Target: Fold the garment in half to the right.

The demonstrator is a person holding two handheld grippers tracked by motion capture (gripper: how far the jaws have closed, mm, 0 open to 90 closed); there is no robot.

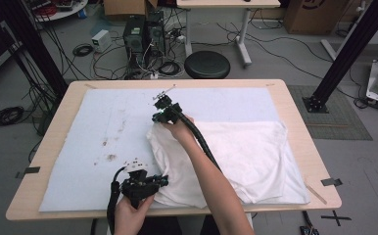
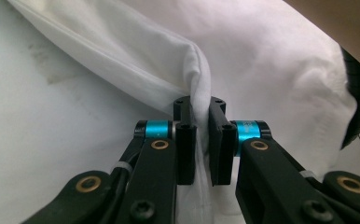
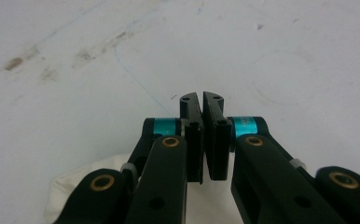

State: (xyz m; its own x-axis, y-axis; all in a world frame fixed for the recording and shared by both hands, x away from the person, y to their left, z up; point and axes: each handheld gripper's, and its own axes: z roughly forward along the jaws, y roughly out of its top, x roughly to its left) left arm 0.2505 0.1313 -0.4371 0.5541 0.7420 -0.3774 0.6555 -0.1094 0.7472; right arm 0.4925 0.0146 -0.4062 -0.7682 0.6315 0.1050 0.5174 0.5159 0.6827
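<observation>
Left gripper (image 2: 201, 140) jaws around white cloth (image 2: 271, 60) fold.

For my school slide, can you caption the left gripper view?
Left gripper pinching a fold of white cotton cloth over a stained white mat.

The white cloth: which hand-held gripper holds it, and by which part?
The left hand-held gripper pinches a folded edge of the white cloth. The right hand-held gripper is shut at its far corner; a grip cannot be told.

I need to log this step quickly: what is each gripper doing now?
Left gripper: closed, holding a fold of the white cloth.
Right gripper: closed at the cloth's far corner; grip cannot be told.
</observation>
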